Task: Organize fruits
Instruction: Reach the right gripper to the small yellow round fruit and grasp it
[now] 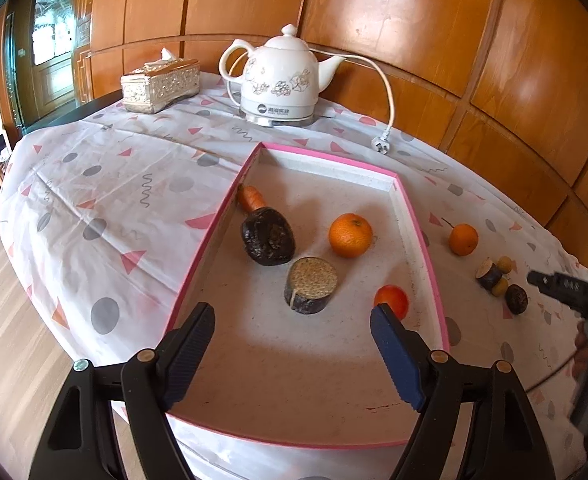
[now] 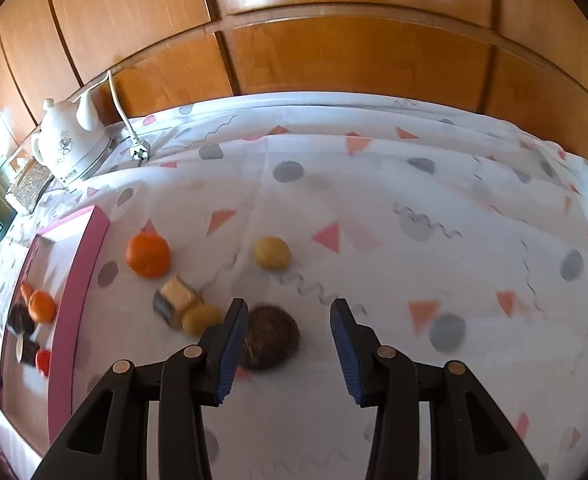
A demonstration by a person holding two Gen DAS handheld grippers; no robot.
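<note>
A round dark brown fruit with a rough skin (image 2: 270,338) lies on the surface, right at the tip of one finger (image 2: 229,344) of the right gripper (image 2: 285,312). It sits a bit to the left of the gap, touching or almost touching that finger; the picture is too blurry to tell which. The other finger (image 2: 348,350) is well apart from it. The right fingers are spread wide and hold nothing.

Just left of the dark fruit are a small round yellow fruit (image 2: 200,319) and a cut chunk with a dark skin and pale face (image 2: 175,300), close together. Farther back lie a bright orange fruit (image 2: 148,255) and another round yellow fruit (image 2: 272,253).

To the left is a shallow pink-rimmed box (image 1: 420,236). Inside it lie a round orange (image 1: 350,235), a dark brown lumpy fruit (image 1: 267,236), a cut dark piece with a grainy tan top (image 1: 310,285), a small red fruit (image 1: 392,301) and an orange carrot-like piece (image 1: 250,197) in the far left corner. The left gripper (image 1: 291,320) hangs over the near end of the box. Its fingers are wide apart and hold nothing. The red fruit is just behind the tip of one finger (image 1: 394,354), and the cut dark piece lies past the gap.

The surface wears a white cloth with pink triangles and grey dots (image 2: 374,220). At the back stand a white teapot-shaped kettle (image 1: 279,76) with a white cord and plug (image 1: 382,145), and a shiny patterned tissue box (image 1: 159,84).
</note>
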